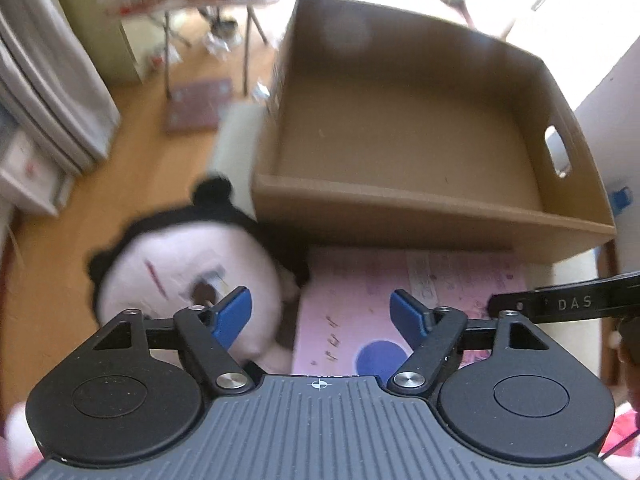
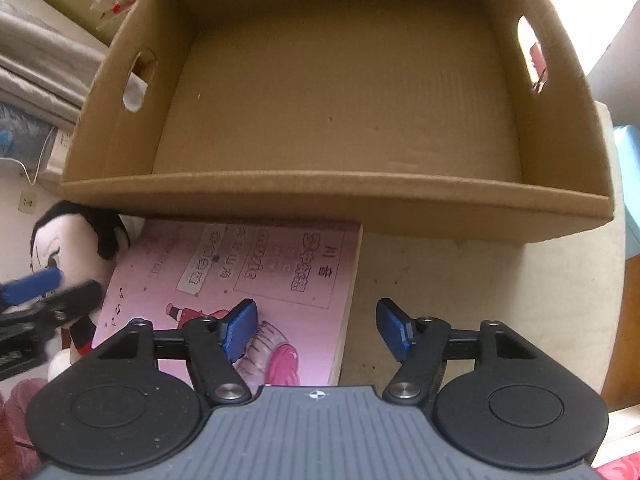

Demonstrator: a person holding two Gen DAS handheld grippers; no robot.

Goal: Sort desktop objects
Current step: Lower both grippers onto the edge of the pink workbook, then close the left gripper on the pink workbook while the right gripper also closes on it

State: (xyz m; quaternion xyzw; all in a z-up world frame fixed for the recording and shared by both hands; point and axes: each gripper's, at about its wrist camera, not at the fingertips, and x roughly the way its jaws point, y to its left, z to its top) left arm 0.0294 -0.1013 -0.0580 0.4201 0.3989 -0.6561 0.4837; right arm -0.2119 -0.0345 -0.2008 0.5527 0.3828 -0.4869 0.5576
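While both my grippers' fingers [image 1: 408, 314] stand half-wide and empty over the pink book [image 2: 240, 280], the cardboard box [image 2: 340, 192] sits at twelve o'clock.

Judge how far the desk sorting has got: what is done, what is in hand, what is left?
Done: nothing; the cardboard box is empty. In hand: the left gripper and right gripper straddle opposite edges of the pink book, jaws open. Left: book and plush toy.

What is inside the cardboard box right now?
Nothing shows inside the cardboard box: the right wrist view shows its bare brown floor and two handle cutouts. The strip just behind its near wall is hidden.
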